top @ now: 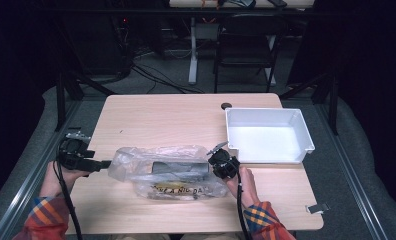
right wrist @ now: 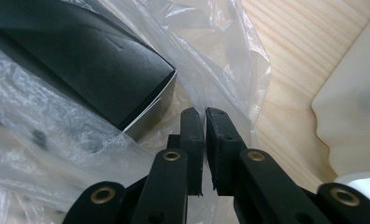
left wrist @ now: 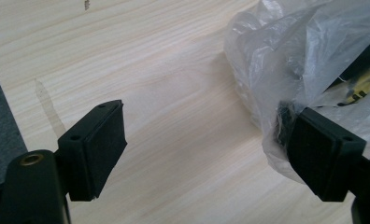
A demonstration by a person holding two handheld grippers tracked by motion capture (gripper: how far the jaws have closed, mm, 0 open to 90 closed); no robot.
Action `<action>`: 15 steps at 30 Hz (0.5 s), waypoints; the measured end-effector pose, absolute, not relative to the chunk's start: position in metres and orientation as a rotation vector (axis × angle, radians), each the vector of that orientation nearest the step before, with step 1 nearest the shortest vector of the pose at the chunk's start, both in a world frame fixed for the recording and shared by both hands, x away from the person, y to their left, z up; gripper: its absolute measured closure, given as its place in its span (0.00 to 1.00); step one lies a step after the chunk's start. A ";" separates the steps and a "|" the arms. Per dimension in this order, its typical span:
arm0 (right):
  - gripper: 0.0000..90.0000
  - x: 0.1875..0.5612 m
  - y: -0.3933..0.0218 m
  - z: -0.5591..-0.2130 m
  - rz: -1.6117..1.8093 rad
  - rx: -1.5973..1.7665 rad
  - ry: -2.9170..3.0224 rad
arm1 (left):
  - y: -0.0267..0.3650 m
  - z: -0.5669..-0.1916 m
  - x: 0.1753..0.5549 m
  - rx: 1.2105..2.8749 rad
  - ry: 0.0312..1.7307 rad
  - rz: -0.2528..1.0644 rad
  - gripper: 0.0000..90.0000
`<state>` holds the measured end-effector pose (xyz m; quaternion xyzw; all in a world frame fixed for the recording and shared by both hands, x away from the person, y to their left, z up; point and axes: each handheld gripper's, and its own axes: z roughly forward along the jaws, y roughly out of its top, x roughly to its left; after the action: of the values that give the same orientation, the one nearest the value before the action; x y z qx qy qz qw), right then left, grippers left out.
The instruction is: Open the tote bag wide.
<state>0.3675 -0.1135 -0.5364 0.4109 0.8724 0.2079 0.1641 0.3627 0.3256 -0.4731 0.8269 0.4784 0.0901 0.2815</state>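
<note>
Clear plastic bag (top: 168, 171) holding a black box (top: 180, 167), lying on the wooden worktop (top: 161, 120) near its front edge, midway between the two hands. Right gripper (top: 219, 161), at the bag's right end: jaws pressed together, pinching a fold of the plastic film. Left gripper (top: 107, 163), at the bag's left end: jaws spread wide, one pad touching the film, the other over bare wood, nothing clamped. White tray (top: 301, 125) stands by the worktop's right edge, just beside the right gripper
</note>
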 end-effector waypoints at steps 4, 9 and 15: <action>0.95 0.368 -0.115 -0.535 0.610 1.181 2.485 | 0.319 -0.477 0.363 2.243 1.270 0.255 0.18; 0.95 0.368 -0.116 -0.535 0.627 1.181 2.481 | 0.312 -0.472 0.361 2.190 1.178 0.166 0.17; 0.95 0.368 -0.115 -0.535 0.626 1.178 2.481 | 0.304 -0.452 0.351 2.220 1.109 0.178 0.17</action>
<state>0.3681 -0.1147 -0.5353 0.4129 0.8691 0.2193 0.1617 0.3507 0.3036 -0.4518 0.8451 0.4222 0.0677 0.3210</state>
